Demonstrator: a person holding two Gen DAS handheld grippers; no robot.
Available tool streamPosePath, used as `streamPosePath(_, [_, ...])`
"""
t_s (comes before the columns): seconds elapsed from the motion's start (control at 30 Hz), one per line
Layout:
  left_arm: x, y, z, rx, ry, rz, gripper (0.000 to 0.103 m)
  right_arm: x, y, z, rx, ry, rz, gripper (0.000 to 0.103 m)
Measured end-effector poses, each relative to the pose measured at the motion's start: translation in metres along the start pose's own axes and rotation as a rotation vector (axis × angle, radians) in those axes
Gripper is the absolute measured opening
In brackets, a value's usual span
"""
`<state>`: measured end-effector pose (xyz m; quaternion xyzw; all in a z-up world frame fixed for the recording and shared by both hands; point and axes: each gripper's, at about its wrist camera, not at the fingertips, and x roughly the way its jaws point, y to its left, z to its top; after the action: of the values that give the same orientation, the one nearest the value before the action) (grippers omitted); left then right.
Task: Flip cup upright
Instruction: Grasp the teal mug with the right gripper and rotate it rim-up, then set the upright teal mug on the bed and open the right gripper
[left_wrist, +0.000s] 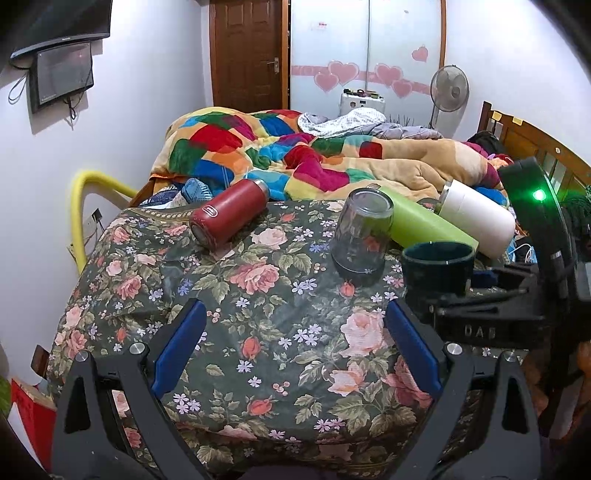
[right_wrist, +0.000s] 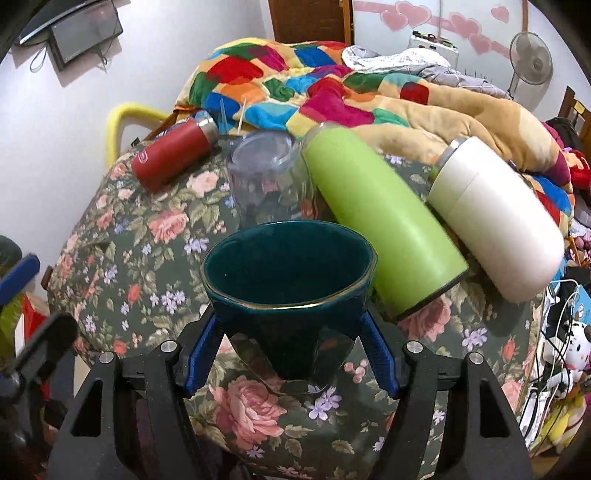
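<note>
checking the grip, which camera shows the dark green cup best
The right wrist view: the cup sits centered, mouth up, between the right gripper's blue fingers. The left wrist view shows only its rim and upper side at the right.

This is a lived-in home bedroom. An unmade bed (left_wrist: 509, 133) with a wooden headboard carries a rumpled patchwork blanket (left_wrist: 258, 147). Behind it stand a brown panel door (left_wrist: 247, 51), a wardrobe with pink heart stickers (left_wrist: 343, 72), and a pedestal fan (left_wrist: 448, 90). A television (left_wrist: 59, 26) hangs on the white wall (cables dangling beneath it).
</note>
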<state>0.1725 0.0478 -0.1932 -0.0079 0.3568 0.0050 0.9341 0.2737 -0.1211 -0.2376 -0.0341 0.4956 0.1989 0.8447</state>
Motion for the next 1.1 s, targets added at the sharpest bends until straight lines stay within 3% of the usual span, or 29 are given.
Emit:
streamPosePath(0.7, [-0.03, -0.013, -0.003, -0.01, -0.015, -0.029, 0.098, -0.011, 0.008, -0.033, -0.051, 0.059, -0.009, 0.068])
streamPosePath(0.93, [-0.059, -0.02, 0.005, -0.014, -0.059, -0.049, 0.098, -0.049, 0.008, -0.042, -0.067, -0.003, -0.006, 0.068])
streamPosePath(1.1, [-0.092, -0.027, 0.016, -0.014, -0.123, -0.078, 0.098, -0.104, 0.005, -0.047, -0.05, -0.124, -0.006, 0.068])
